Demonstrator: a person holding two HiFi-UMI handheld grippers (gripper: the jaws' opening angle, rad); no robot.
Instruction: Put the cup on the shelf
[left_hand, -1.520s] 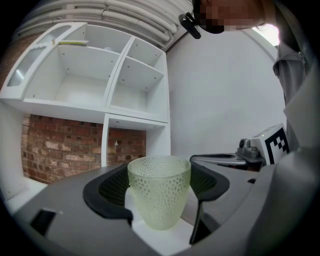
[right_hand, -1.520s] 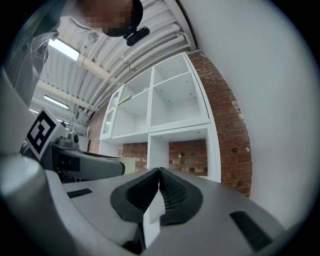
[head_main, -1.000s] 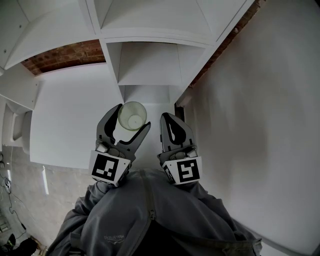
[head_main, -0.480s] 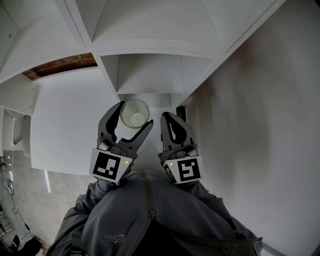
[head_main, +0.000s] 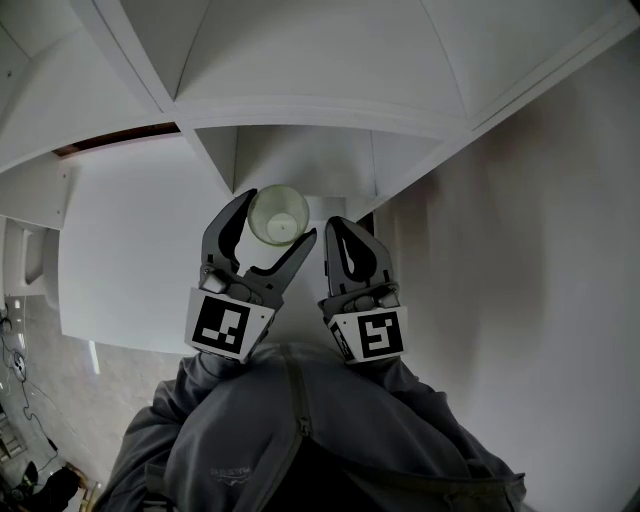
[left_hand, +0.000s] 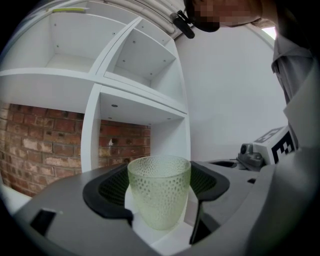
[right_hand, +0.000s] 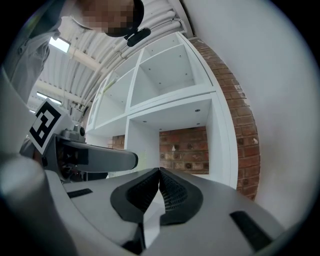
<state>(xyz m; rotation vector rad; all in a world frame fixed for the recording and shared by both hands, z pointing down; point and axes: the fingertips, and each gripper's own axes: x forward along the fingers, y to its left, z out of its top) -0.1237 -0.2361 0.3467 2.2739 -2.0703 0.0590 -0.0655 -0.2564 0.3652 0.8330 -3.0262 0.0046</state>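
Left gripper (head_main: 277, 218) clamps the dimpled glass cup (left_hand: 159, 192), jaws held partly apart by it; cup upright, mouth up, long axis vertical, before the white shelf (left_hand: 135, 95); right gripper (right_hand: 159, 187) pressed together, empty.

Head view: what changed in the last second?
The left gripper has carried the cup a little forward, towards the shelf compartment ahead. Nothing was taken or released: its jaws stay closed on the cup. The right gripper stays shut, empty, alongside.
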